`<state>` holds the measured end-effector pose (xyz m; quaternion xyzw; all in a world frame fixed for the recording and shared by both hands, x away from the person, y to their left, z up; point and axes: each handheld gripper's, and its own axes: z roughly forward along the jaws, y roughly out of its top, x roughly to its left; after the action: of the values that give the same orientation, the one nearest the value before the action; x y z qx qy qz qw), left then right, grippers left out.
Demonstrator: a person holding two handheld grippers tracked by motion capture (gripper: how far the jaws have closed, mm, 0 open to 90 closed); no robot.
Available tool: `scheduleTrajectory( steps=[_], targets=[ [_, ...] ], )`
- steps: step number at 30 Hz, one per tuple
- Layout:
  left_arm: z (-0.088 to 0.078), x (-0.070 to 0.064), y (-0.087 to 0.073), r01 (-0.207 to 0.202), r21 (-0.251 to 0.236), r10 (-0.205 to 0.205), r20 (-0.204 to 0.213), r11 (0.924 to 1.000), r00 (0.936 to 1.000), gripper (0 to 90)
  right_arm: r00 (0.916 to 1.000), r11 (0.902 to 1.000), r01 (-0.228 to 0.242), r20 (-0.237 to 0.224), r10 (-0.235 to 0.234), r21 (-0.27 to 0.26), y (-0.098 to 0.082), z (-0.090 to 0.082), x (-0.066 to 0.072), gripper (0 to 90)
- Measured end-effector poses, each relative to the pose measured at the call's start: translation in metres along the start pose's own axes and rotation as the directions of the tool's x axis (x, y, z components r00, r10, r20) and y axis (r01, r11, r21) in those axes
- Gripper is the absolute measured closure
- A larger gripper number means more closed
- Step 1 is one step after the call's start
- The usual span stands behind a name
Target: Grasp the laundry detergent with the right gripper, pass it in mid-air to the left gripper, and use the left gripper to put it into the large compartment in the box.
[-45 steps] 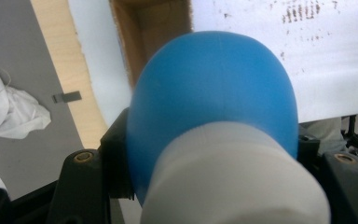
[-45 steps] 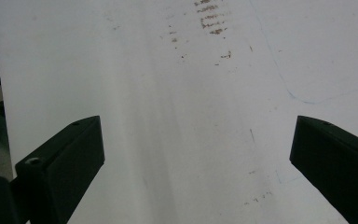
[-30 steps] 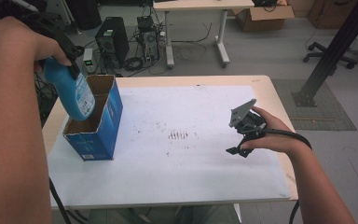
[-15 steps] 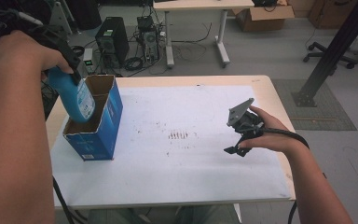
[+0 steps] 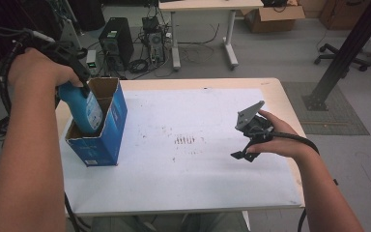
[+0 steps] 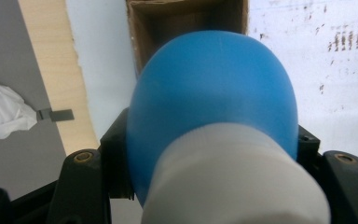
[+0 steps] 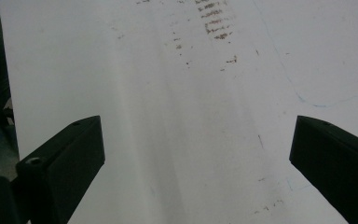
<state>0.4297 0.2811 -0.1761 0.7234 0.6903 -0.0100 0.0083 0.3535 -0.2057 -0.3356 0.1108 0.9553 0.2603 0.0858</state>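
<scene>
Bottle halfway into the box, left jaws clamped on it

Bottle (image 5: 83, 107): blue body, white cap, label on its side. It sat tilted, lower part inside the open top of the box (image 5: 107, 130), upper part above the rim. Left gripper (image 5: 75, 67) held it near the cap end; from the left gripper view the black jaws pressed on both sides of the blue body (image 6: 214, 93), cap at the bottom of that view, box opening straight past the bottle's far end (image 6: 186, 21). So jaws closed on the bottle, grip solid.

Compared with a second ago, the bottle was lower: it had hung over the box mouth then, and by this frame it had sunk partway in. Left hand (image 5: 36, 72) had come down with it.

Box: blue cardboard, brown inside, flaps up, standing upright near the left edge of the table (image 5: 198, 193). White sheet on the table carried brown smudges (image 5: 186, 140) near the middle.

Right gripper (image 5: 245, 147) was well apart from the box, on the right side of the table, held low over the sheet in the right hand (image 5: 275, 137), grey plate on top. Its jaws stood wide open, nothing between them, just bare white surface (image 7: 191, 140) in the right gripper view. No shift in that hand across the three frames.
</scene>
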Motion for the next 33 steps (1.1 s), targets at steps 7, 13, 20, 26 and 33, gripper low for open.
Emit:
scheduleTrajectory(
  steps=[7, 13, 20, 26, 33],
  targets=[
    [0.022, -0.001, 0.003, -0.004, 0.016, 0.004, -0.002, 0.9999, 1.0, 38.0, 1.0, 1.0, -0.001, -0.004, 0.001, -0.004, 0.0, 0.002, 0.001, 3.3],
    [0.045, 0.001, 0.004, 0.006, 0.029, -0.006, 0.0, 0.9996, 1.0, 38.0, 1.0, 1.0, 0.003, -0.005, -0.003, -0.005, 0.001, 0.002, 0.001, 3.2],
    [0.064, 0.002, 0.005, 0.012, 0.037, -0.012, -0.006, 0.9992, 0.9999, 38.0, 1.0, 1.0, 0.006, -0.007, -0.006, 0.0, 0.0, 0.002, 0.002, 3.2],
    [0.079, 0.0, 0.008, 0.016, 0.038, -0.015, -0.006, 0.9992, 0.9999, 38.0, 0.9999, 1.0, 0.005, -0.01, -0.005, 0.005, -0.001, 0.003, 0.004, 3.3],
    [0.098, 0.0, 0.01, 0.009, 0.046, -0.009, -0.011, 0.9989, 0.9999, 38.0, 1.0, 1.0, 0.001, -0.009, -0.001, 0.004, -0.003, 0.001, 0.004, 3.2]
  ],
)
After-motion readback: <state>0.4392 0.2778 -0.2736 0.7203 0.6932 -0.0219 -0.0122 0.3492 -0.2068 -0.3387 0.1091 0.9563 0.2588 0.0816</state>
